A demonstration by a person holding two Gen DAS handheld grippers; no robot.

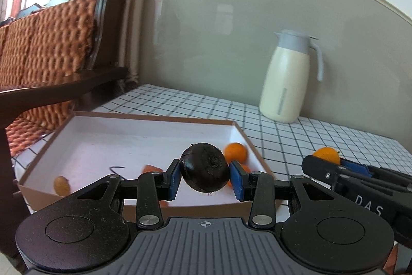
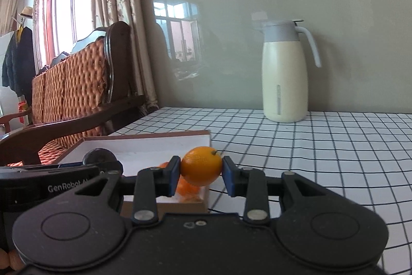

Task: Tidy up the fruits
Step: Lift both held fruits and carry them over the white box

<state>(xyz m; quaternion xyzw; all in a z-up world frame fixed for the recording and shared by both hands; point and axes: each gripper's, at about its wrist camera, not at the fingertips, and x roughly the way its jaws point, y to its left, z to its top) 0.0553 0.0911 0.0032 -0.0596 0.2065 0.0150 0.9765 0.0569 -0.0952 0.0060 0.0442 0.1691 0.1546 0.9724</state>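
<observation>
Your left hand-held gripper is pinching a dark round fruit between its blue pads, carried above the near edge of the shallow white box, so it only has to be let down inside. Your right hand-held gripper is pressed onto a small orange fruit, stem toward 1 o'clock, and hangs by the box's right-hand corner. By my reading, both fruits are held clear of the checked counter so they can pass over the cardboard rim rather than knock it.

The box already holds several small orange fruits: one near its right wall, at 1 o'clock from the dark fruit, and a paler one toward the near left corner. A thin dark hook-like thing lies on the box floor; what it is cannot be told.

A cream jug with a grey lid stands by the wall at 1 o'clock, well apart. A wooden sofa with woven cushions sits at 10 o'clock beside the counter. The main obstacle looks to be your two grippers, close side by side.
</observation>
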